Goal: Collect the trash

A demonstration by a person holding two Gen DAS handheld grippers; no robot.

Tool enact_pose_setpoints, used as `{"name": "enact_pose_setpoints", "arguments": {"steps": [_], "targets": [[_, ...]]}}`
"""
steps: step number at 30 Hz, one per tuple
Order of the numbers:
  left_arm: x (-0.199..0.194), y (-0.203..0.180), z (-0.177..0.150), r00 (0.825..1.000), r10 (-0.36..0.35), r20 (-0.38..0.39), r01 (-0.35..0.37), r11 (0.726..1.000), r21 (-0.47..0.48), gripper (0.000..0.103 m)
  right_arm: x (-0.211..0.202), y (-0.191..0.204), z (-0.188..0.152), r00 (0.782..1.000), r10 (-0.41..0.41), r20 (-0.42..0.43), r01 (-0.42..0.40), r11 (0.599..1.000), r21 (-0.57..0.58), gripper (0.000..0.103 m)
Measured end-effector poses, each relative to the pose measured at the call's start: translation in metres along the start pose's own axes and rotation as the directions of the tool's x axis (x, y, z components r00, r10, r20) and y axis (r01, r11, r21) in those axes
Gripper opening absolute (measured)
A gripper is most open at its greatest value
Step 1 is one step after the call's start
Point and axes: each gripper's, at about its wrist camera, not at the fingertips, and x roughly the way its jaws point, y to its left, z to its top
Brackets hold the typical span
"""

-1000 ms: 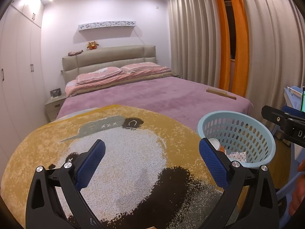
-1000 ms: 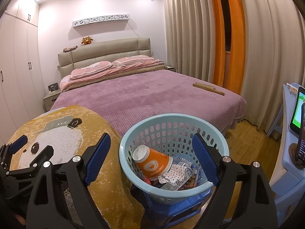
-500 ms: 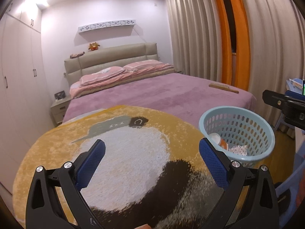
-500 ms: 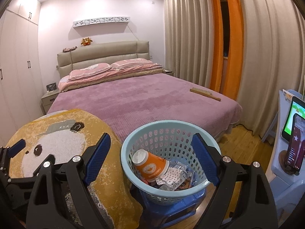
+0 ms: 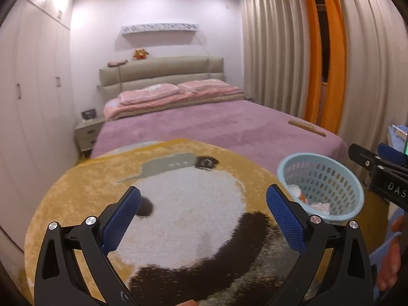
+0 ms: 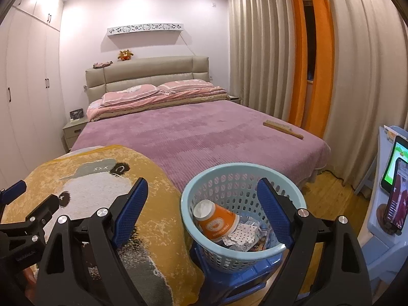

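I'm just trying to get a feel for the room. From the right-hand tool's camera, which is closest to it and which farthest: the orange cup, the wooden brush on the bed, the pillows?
1. Orange cup: nearest, lying in the blue basket just ahead of the right gripper, between its open jaws.
2. Wooden brush: farther, on the bed's right edge.
3. Pillows: farthest, at the headboard.

A bed [image 6: 204, 137] with a purple cover filled the middle of the room. Pink pillows [image 6: 158, 90] lay at its twelve o'clock end, against a beige headboard [image 6: 148, 72]. A wooden brush [image 6: 283, 129] lay near its three o'clock edge. Beige and orange curtains [image 6: 301, 58] hung beyond that. A yellow panda rug [image 5: 178, 204] covered a round surface at six o'clock. White wardrobes [image 5: 33, 102] stood at nine o'clock beside a nightstand [image 6: 72, 130].
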Motion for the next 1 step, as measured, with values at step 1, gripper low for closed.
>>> {"name": "enact_pose_setpoints", "arguments": {"steps": [1], "targets": [[-0.0022, 0.0037, 0.0008, 1.000, 0.012, 0.008, -0.012, 1.000, -0.006, 0.096, -0.0007, 0.0026, 0.0013, 1.000, 0.005, 0.003, -0.005, 1.000, -0.003, 0.083]]}}
